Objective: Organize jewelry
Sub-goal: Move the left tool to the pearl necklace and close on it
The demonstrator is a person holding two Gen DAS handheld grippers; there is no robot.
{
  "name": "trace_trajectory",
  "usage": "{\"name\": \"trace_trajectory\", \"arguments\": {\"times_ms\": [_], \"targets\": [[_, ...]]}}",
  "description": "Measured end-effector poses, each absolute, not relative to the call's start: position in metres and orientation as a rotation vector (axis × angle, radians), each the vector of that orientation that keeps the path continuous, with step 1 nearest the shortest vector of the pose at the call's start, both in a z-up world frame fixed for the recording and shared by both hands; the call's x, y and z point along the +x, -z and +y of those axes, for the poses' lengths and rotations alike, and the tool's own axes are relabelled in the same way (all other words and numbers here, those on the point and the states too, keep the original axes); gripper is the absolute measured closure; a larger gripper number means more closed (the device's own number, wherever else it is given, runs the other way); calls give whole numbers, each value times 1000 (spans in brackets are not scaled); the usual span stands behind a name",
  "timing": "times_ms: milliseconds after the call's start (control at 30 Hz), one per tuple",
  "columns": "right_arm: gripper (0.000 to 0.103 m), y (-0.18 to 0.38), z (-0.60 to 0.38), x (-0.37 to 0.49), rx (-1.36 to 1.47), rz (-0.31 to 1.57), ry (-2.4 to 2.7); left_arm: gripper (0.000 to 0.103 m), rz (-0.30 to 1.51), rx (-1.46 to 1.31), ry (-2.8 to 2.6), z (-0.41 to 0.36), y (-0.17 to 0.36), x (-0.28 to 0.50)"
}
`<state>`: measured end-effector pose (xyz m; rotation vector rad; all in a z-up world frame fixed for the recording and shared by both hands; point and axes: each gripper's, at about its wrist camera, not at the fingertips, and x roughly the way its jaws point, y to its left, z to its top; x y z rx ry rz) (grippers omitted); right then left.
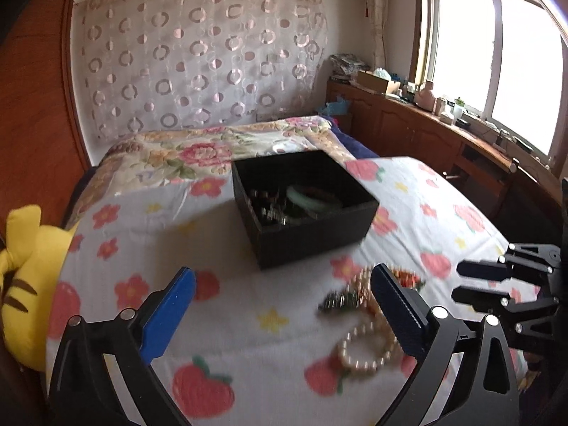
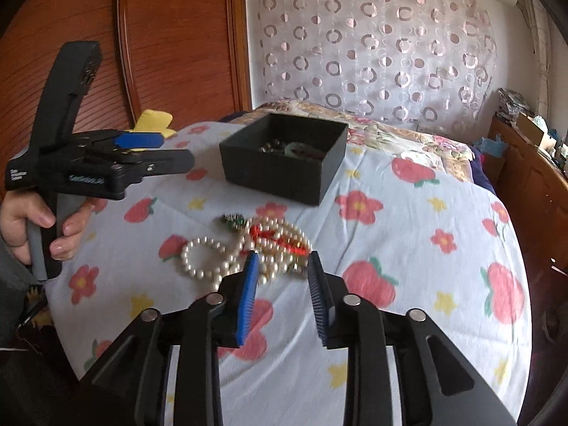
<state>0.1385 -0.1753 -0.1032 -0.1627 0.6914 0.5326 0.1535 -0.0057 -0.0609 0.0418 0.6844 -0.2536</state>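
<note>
A black open box stands on the flowered bedspread and holds a green bangle and dark beads. In front of it lies a tangled pile: a pearl bracelet, more pearl strands, a red cord piece and a dark green piece. My left gripper stands wide open, with the pile beside its right finger. My right gripper is partly open just short of the pearls, gripping nothing.
A yellow plush toy lies at the bed's left edge by a wooden wall panel. A cluttered wooden cabinet runs under the window on the right. A person's hand holds the left gripper's handle.
</note>
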Motion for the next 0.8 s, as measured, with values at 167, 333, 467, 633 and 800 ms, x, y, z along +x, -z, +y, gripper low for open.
{"name": "trace_trajectory", "arguments": {"times_ms": [167, 333, 467, 633, 800], "targets": [[66, 112, -178, 128, -160, 712, -523, 8, 734, 33, 276, -1, 75, 139], [65, 121, -181, 121, -150, 735, -515, 11, 778, 38, 306, -6, 88, 128], [65, 127, -182, 117, -147, 744, -508, 26, 816, 72, 332, -18, 95, 126], [65, 131, -181, 115, -144, 744, -506, 53, 869, 97, 373, -31, 105, 128], [65, 132, -183, 114, -134, 735, -495, 73, 903, 105, 392, -40, 112, 135]]}}
